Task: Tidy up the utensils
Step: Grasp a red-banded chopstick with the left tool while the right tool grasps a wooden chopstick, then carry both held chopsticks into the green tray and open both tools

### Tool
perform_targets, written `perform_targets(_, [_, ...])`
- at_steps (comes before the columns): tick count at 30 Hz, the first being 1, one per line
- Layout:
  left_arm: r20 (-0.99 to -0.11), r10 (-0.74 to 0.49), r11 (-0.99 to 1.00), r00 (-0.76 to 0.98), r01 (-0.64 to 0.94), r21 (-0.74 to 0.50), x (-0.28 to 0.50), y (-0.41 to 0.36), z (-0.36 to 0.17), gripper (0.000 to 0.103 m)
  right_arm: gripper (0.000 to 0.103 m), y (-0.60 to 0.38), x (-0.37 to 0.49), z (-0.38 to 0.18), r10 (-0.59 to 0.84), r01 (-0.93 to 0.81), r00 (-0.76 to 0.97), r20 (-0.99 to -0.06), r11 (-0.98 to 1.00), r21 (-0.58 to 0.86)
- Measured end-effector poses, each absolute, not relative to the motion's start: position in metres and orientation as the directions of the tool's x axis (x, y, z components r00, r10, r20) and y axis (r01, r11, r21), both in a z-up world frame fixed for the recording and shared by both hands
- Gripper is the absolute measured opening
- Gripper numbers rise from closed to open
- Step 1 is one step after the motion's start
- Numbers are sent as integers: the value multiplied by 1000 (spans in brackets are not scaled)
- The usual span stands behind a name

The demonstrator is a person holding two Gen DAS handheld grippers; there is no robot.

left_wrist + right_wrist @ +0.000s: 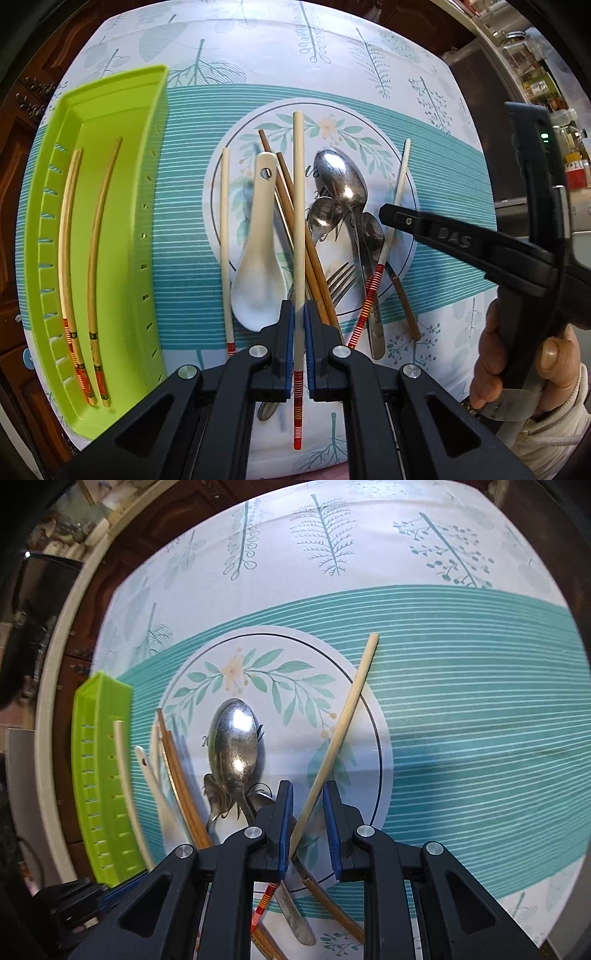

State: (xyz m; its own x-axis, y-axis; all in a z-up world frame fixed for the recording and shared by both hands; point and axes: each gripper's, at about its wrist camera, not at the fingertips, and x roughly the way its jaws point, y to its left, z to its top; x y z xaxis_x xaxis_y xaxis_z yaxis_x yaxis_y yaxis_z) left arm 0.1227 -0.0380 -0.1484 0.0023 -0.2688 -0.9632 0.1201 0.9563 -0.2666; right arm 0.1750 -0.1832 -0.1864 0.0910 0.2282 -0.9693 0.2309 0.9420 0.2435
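In the left wrist view my left gripper (299, 314) is shut on a pale chopstick (298, 206) with a red-striped end, held above a pile of utensils. The pile holds a white ceramic spoon (256, 266), brown chopsticks (291, 206), metal spoons (341, 181), a fork (341, 280) and another pale chopstick (393, 221). A green tray (107, 206) at left holds two chopsticks (68, 258). My right gripper (384, 214) shows at right over the pile. In the right wrist view my right gripper (308, 794) is open around a pale chopstick (343, 716), beside a large metal spoon (234, 742).
The table wears a white and teal leaf-print cloth (332, 55) with a printed circle (280, 642). One pale chopstick (225, 236) lies alone left of the pile. Dark wooden furniture (22, 122) stands past the table's left edge. The green tray (99, 775) sits at left in the right wrist view.
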Motion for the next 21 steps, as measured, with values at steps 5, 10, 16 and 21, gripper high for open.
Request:
perform_targets(5, [-959, -281, 955, 20, 108, -278, 118, -26, -139, 3, 10, -173, 177, -185, 143, 245, 73, -987, 957, 156])
perform_targets(10, [-957, -289, 954, 34, 95, -284, 113, -16, -133, 3, 8, -173, 177, -185, 171, 287, 70, -983, 940, 184])
perform_targets(16, [-955, -293, 954, 42, 84, -289, 107, -2, -127, 3, 5, -185, 166, -188, 252, 315, 75, -965, 912, 263])
perform_targets(21, [-953, -299, 952, 50, 85, -295, 102, 8, -119, 3, 5, -195, 149, -184, 290, 333, 82, -954, 894, 300])
